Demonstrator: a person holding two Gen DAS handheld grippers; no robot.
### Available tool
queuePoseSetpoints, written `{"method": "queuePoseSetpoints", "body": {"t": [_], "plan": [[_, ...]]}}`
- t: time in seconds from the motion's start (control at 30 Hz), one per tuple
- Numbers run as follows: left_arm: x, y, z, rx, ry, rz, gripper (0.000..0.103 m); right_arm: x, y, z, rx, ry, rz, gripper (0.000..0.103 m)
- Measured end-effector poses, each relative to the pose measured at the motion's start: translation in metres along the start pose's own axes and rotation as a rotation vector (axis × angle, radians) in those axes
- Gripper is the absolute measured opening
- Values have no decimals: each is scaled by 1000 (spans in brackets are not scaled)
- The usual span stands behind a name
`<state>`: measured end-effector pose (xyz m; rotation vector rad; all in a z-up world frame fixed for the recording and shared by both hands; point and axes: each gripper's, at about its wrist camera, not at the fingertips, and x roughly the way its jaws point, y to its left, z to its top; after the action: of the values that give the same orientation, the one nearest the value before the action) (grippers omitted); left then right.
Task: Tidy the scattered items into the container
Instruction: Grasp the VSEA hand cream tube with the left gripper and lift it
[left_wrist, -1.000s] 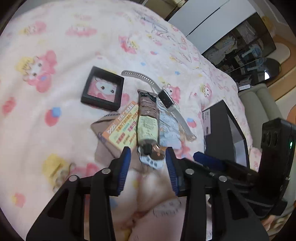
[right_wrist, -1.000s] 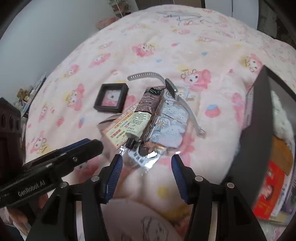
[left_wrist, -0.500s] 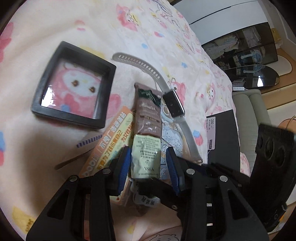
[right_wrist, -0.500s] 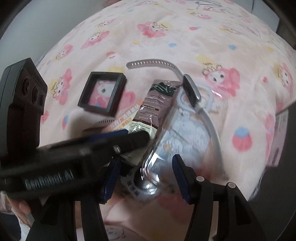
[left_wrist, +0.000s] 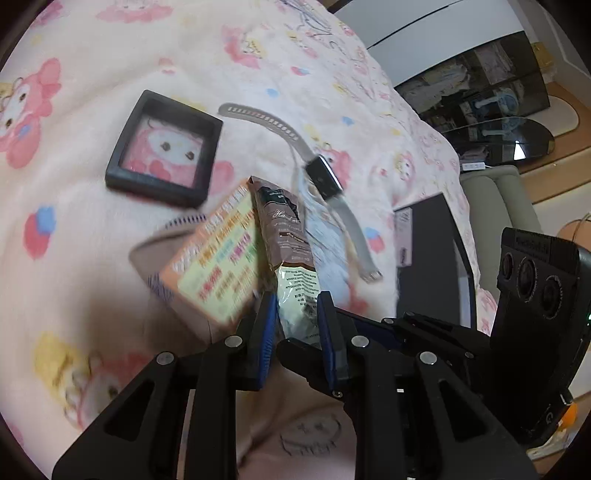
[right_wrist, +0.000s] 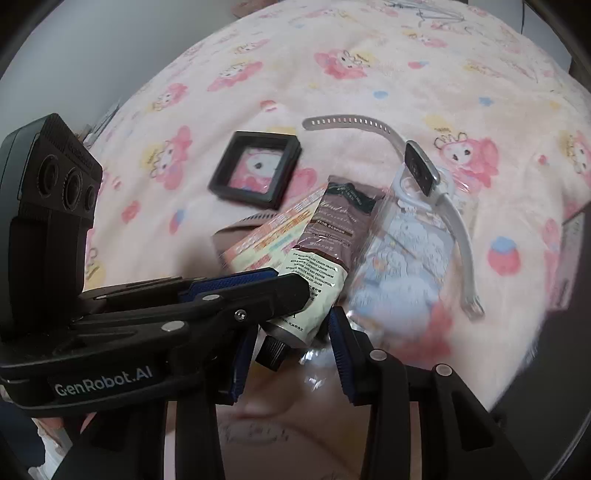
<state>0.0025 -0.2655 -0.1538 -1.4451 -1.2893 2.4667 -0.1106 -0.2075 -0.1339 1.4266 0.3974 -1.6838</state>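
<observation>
Your left gripper pitches down at the pile on the bed, jaws closing, blue pads on either side of the cream end of the hand cream tube; pads look to touch it, so call it clamped on the tube. From the right wrist view that same gripper comes in from 9 o'clock, lying across the tube's lower end.

Your right gripper points steeply down, jaws closing; the tube's black cap and the crinkled edge of the clear plush packet sit between the pads, but pads don't press on either, so fingers still apart.

Tube lies mid-pile, tilted up off the bedspread. Orange leaflet box just at its 9 o'clock, touching. Clear packet at its 3 o'clock, touching. Smartwatch at 1 o'clock, strap draped over the packet. Black square frame at 10 o'clock, apart from the pile.

Black container at 3 o'clock, near edge close to the watch strap end. Open bedspread from 8 to 12 o'clock. The two grippers crowd each other at the tube's cap end.
</observation>
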Motion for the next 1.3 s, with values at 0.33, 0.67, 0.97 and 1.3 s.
{"method": "queuePoseSetpoints", "body": {"t": [0.33,0.67,0.97,1.3], "plan": [[19,22,-2,-58,38,28,25,26,-17,-6,88,83,93,36],[-4,8,-6,-22,14,0,24,5,-19,-14,115,27,177,31],[28,11,0,-23,76,120,47,10,-27,-16,151,72,122,18],[35,23,3,-92,77,42,37,40,-36,-8,158,163,163,26]]}}
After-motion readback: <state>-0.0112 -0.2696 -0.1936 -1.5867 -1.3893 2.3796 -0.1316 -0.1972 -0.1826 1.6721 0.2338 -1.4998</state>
